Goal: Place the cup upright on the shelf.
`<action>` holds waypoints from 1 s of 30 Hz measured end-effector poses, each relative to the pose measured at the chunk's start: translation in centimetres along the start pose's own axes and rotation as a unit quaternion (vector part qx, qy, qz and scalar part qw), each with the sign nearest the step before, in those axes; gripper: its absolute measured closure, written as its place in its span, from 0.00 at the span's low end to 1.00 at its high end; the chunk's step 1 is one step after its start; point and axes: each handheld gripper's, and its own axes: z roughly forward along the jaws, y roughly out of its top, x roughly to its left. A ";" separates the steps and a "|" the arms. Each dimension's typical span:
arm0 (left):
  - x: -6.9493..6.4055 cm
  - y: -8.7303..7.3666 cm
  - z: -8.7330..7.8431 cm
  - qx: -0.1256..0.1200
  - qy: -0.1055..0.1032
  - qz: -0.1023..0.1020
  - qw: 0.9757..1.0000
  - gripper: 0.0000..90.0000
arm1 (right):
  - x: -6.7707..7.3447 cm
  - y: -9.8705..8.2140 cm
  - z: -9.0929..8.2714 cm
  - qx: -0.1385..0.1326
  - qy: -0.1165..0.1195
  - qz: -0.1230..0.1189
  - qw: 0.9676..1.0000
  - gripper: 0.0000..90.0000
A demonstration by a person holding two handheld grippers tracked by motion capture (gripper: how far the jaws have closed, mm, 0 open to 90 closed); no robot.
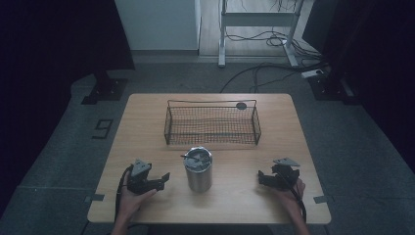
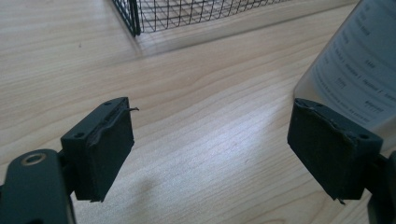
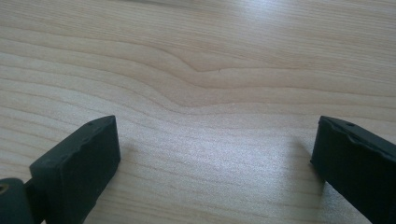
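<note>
A steel tumbler (image 1: 198,169) stands upright at the middle of the wooden table (image 1: 147,122), with something dark inside its open top. Behind it sits a black wire basket (image 1: 212,123), with nothing visible inside. My left gripper (image 1: 164,179) rests on the table left of the tumbler, open, its jaws pointing toward the cup. In the left gripper view the tumbler's labelled wall (image 2: 359,70) rises just beyond the right jaw, and the basket's corner (image 2: 133,18) shows at the top. My right gripper (image 1: 263,177) lies right of the tumbler, open, over bare wood (image 3: 205,93).
A small dark round disc (image 1: 241,105) lies on the table behind the basket's far right corner. Beyond the table are a desk frame (image 1: 259,19) and loose cables (image 1: 274,39) on the grey floor. A person's hands hold both grippers near the front edge.
</note>
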 end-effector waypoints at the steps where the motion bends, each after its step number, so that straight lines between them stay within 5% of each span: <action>1: 0.0 0.1 -0.1 -0.002 -0.001 0.000 1.000 0.17 | 0.0 0.0 0.0 0.000 0.000 0.000 1.000 0.01; 19: -1.4 1.7 -2.1 -0.047 -0.044 0.006 0.998 0.16 | -0.1 0.0 -0.1 -0.001 -0.006 0.007 1.000 0.01; 30: -2.6 2.3 -2.1 -0.047 -0.068 0.019 0.996 0.13 | -0.2 -0.1 -0.1 0.000 -0.008 0.009 1.000 0.02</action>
